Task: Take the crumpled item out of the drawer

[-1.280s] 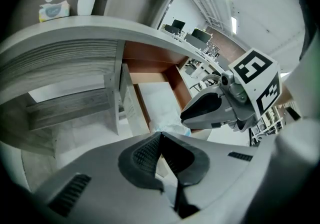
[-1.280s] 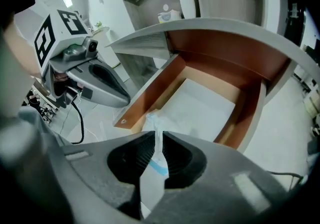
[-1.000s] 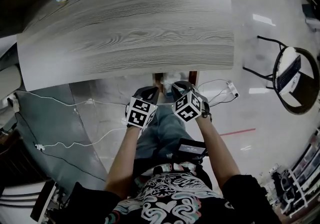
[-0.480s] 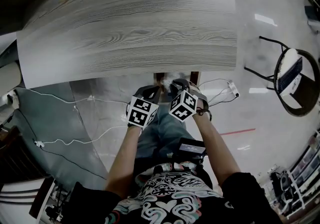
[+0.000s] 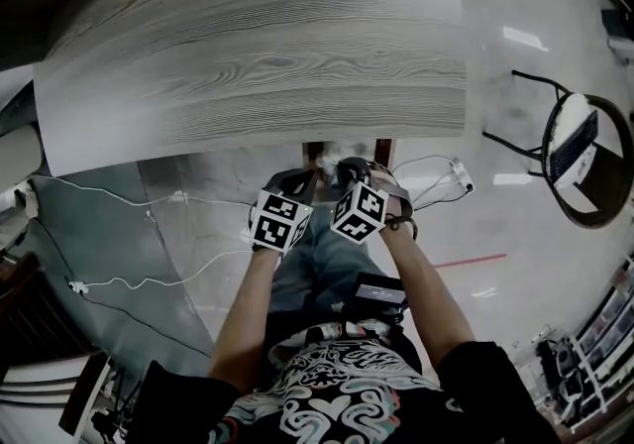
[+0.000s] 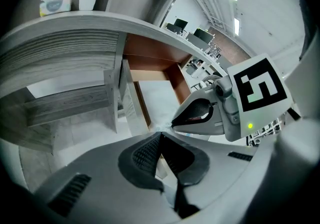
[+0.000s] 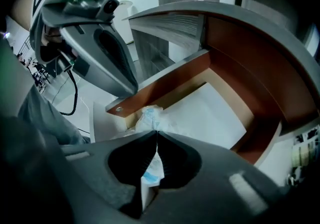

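Head view: a grey wood-grain worktop (image 5: 258, 55). Its edge hides most of the brown drawer (image 5: 382, 151), which sits at 12 o'clock from the left gripper (image 5: 294, 180) and right gripper (image 5: 347, 171).
Left gripper view: ribbed black pads pressed together with nothing between them.
Right gripper view: jaws closed, pinching the crumpled white-and-blue item (image 7: 149, 116) at the drawer's front corner, at 12 o'clock. The drawer has a smooth pale floor; its far end is cut off.

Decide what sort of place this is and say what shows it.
Probably an office or workroom: a wood-grain desk with an open drawer, a chair nearby, and cables trailing across the polished floor.
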`<state>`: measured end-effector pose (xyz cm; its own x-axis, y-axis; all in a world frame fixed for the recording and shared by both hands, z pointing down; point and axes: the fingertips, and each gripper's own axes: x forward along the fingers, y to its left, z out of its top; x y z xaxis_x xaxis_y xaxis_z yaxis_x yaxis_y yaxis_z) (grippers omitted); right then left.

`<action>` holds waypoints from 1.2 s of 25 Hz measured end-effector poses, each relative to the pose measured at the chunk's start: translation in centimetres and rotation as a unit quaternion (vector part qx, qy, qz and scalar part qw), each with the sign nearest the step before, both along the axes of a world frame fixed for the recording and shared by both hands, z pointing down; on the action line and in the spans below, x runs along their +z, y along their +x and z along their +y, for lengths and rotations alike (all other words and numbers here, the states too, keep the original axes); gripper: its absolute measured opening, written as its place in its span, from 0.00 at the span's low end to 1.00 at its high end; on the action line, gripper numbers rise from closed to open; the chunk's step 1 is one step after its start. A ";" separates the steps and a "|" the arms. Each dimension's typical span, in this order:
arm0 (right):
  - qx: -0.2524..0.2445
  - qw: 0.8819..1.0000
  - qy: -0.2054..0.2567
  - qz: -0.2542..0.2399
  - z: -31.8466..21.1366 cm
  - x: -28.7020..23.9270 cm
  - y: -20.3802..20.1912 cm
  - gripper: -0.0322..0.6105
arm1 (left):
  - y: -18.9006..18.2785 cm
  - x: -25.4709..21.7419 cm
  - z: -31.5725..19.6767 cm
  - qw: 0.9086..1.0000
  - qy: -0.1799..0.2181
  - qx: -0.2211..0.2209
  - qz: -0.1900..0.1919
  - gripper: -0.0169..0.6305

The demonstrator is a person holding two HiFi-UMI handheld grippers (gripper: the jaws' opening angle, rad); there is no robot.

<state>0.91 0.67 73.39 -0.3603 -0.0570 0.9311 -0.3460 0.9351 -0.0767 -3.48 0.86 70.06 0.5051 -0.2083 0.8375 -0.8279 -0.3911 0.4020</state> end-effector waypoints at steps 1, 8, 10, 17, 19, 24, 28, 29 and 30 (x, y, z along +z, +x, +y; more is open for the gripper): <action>0.000 1.000 0.002 -0.001 -0.1 -0.2 0.0 0.07 | 0.1 0.0 -0.1 1.000 0.001 0.001 0.000 0.03; 0.009 1.000 0.009 0.000 -0.3 -0.9 0.5 0.07 | -0.4 -0.4 -0.8 1.000 0.004 -0.017 0.010 0.03; 0.015 1.000 0.010 0.000 -0.4 -1.1 0.7 0.07 | -0.6 -0.5 -1.0 1.000 0.006 -0.019 0.011 0.03; 0.021 1.000 0.017 -0.004 -1.0 -2.4 1.0 0.07 | -0.8 -1.2 -1.8 0.999 0.014 -0.027 0.013 0.03; 0.030 0.999 0.020 -0.006 -1.3 -2.8 1.1 0.07 | -0.8 -1.5 -2.0 0.999 0.018 -0.029 0.014 0.03; 0.029 0.999 0.024 -0.011 -1.3 -4.0 1.0 0.07 | -0.8 -2.4 -2.6 0.999 0.029 -0.025 0.017 0.03; 0.032 0.999 0.029 -0.012 -1.5 -4.7 1.0 0.07 | -0.9 -3.0 -3.0 0.999 0.036 -0.022 0.020 0.03; 0.036 0.999 0.031 -0.013 -1.5 -4.9 1.0 0.07 | -0.9 -3.2 -3.0 0.999 0.037 -0.022 0.020 0.03; 0.039 0.999 0.033 -0.014 -1.6 -5.2 1.1 0.07 | -1.0 -3.3 -3.0 0.999 0.039 -0.021 0.020 0.03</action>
<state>1.99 -0.89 68.22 -0.3777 -0.1464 0.9143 -0.4170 0.9085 -0.0268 -4.46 -2.15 66.76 0.5267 -0.2931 0.7979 -0.8284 -0.3874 0.4045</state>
